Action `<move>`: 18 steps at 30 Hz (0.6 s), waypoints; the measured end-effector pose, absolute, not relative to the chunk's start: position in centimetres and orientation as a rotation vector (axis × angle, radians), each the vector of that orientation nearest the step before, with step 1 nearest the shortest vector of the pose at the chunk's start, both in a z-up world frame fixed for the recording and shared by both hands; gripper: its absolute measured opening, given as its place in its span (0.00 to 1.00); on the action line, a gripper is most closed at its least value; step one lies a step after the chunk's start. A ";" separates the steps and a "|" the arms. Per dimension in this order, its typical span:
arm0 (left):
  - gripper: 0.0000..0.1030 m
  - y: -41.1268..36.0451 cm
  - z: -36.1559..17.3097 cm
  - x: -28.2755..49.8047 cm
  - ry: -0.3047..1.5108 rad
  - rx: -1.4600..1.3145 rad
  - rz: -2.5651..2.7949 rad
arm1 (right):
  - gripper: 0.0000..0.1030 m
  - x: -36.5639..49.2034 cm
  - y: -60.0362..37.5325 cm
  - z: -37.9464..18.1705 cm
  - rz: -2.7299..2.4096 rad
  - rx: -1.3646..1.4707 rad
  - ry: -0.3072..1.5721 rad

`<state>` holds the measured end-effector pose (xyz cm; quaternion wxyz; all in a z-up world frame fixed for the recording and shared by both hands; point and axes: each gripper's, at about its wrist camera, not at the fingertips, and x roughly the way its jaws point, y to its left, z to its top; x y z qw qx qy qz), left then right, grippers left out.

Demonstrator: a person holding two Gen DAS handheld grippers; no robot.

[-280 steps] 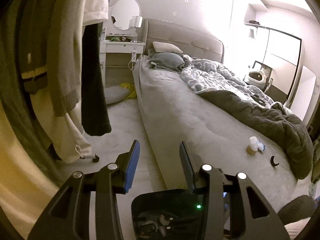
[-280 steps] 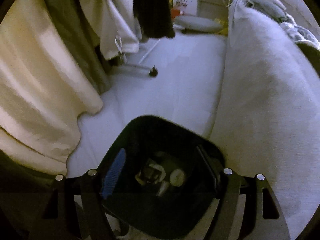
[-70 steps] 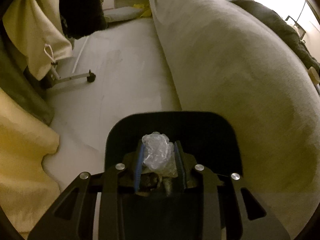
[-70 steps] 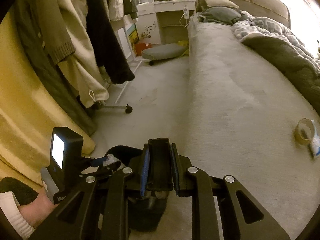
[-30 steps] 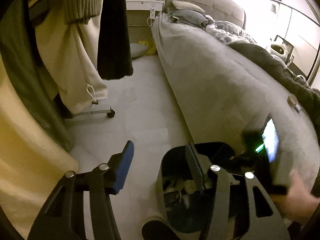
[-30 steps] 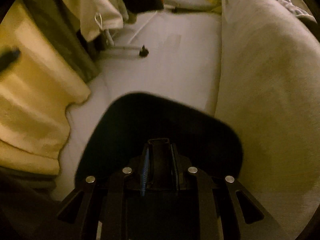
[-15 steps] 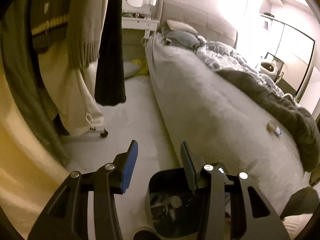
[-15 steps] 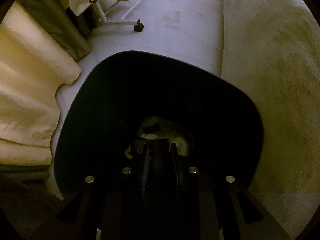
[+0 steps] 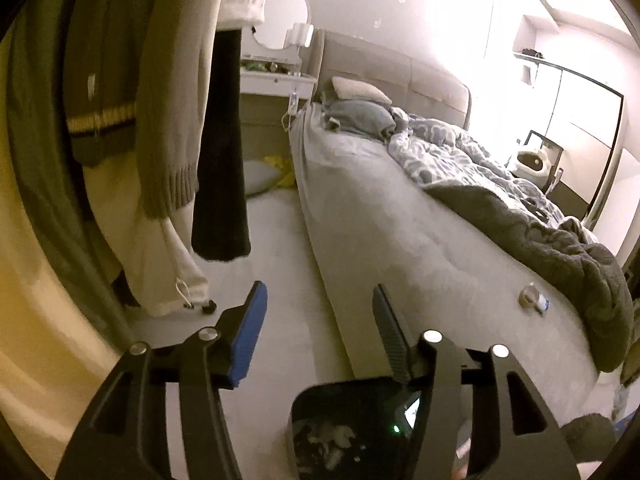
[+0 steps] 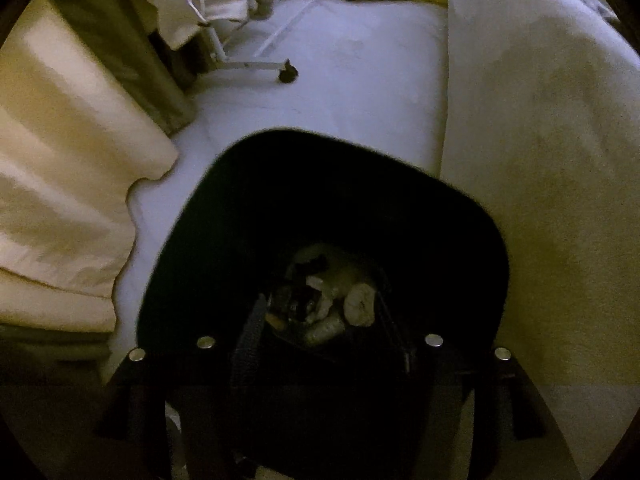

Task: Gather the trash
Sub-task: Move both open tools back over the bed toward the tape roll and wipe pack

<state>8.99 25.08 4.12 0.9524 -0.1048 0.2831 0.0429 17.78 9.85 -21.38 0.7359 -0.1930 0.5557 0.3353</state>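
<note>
Left hand-held gripper (image 9: pixel 316 328) spread wide, empty, above the black plastic trash bin (image 9: pixel 320 408) beside the grey bed (image 9: pixel 400 232). Right hand-held gripper (image 10: pixel 324 344) parted, empty, over crumpled trash (image 10: pixel 340 304) inside the bin. Small tape roll (image 9: pixel 529 300) left on the bed.

Dim bin, clipped views

The right gripper (image 10: pixel 324 332) fingers vanish in the dark trash bin (image 10: pixel 320 168); the scraps (image 10: pixel 332 304) inside blur together. The small items (image 9: pixel 532 300) near the bed's (image 9: pixel 420 248) foot edge are too small to identify.
</note>
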 end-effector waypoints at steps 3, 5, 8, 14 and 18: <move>0.62 24.5 5.1 9.6 0.546 -0.201 0.097 | 0.60 17.8 9.4 -19.2 0.760 -0.407 1.171; 0.66 24.0 5.4 10.0 0.536 -0.211 0.088 | 0.61 17.9 8.8 -17.3 0.774 -0.381 1.129; 0.74 22.8 5.7 10.7 0.524 -0.210 0.073 | 0.68 18.3 7.6 -14.3 0.780 -0.364 1.052; 0.92 19.7 6.0 12.5 0.502 -0.197 0.042 | 0.83 19.7 4.7 -9.0 0.763 -0.335 0.915; 0.96 17.1 6.0 14.0 0.502 -0.175 0.020 | 0.92 21.1 2.3 -6.3 0.738 -0.325 0.857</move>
